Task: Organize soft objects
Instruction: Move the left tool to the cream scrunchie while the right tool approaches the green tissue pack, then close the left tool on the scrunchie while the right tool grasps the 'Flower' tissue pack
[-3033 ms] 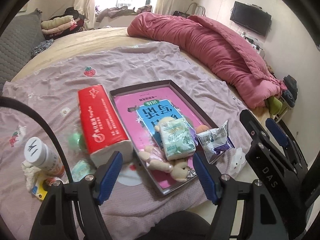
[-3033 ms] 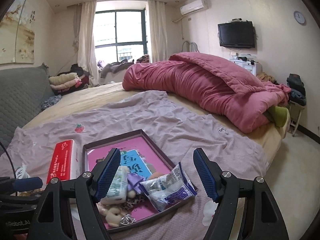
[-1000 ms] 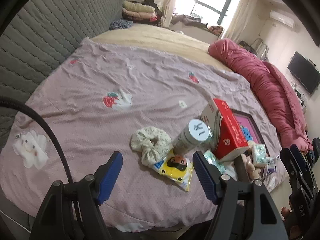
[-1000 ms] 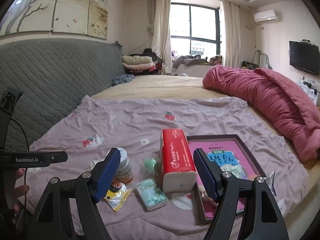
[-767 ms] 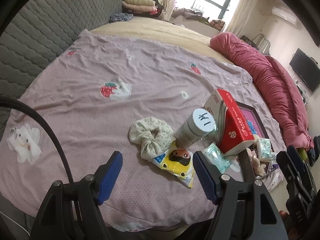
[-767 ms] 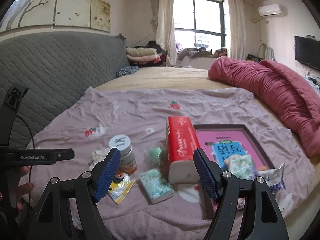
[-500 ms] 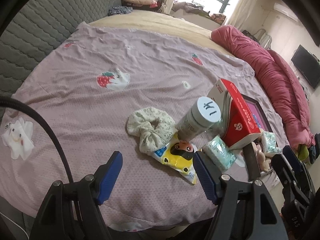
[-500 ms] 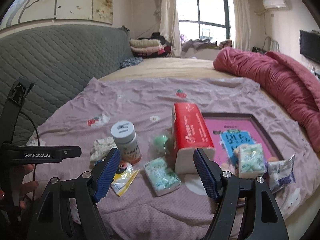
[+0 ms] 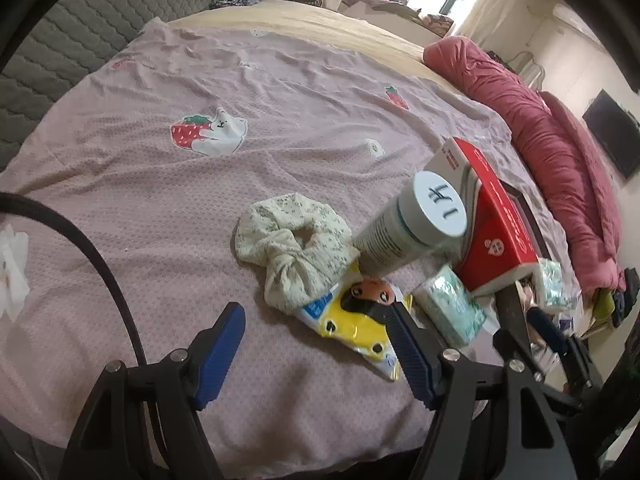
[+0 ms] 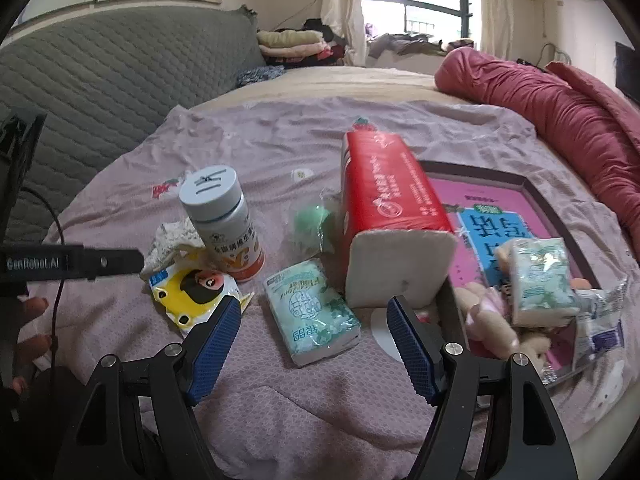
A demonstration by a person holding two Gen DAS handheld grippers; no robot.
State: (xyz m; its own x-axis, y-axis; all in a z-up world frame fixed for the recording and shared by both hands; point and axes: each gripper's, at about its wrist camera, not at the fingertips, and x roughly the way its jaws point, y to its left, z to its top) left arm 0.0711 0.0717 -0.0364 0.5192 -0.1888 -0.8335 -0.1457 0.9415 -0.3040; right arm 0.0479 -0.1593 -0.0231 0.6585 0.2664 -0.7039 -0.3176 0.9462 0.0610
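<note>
Hovering above a bed covered by a mauve sheet (image 9: 160, 208), both tongs stand spread with nothing between their blue pads. The left tongs (image 9: 316, 344) hang over the sheet just short of a yellow cartoon packet (image 9: 356, 326), whose edge the right-hand pad overlaps in view. A floral cream scrunchie (image 9: 292, 244) lies touching that packet's far end, and a white-capped bottle (image 9: 416, 228) stands just beside both. The right tongs (image 10: 314, 342) hang above a pale green tissue pack (image 10: 312, 312), which lies flat on the sheet between the bottle and a red tissue brick (image 10: 392, 216). A small green ball in a clear wrapper (image 10: 312, 224) sits against the brick's left side. To the right lies a shallow tray with a pink base (image 10: 560, 204); in it rest a second green tissue pack (image 10: 540, 280), a plush toy (image 10: 484, 316) partly under that pack, and a white and blue sachet (image 10: 600, 320) leaning over the tray's near corner. A rolled crimson quilt (image 10: 560, 92) lies along the far right of the bed. A person's fingers (image 10: 28, 340) show at the left edge.
</note>
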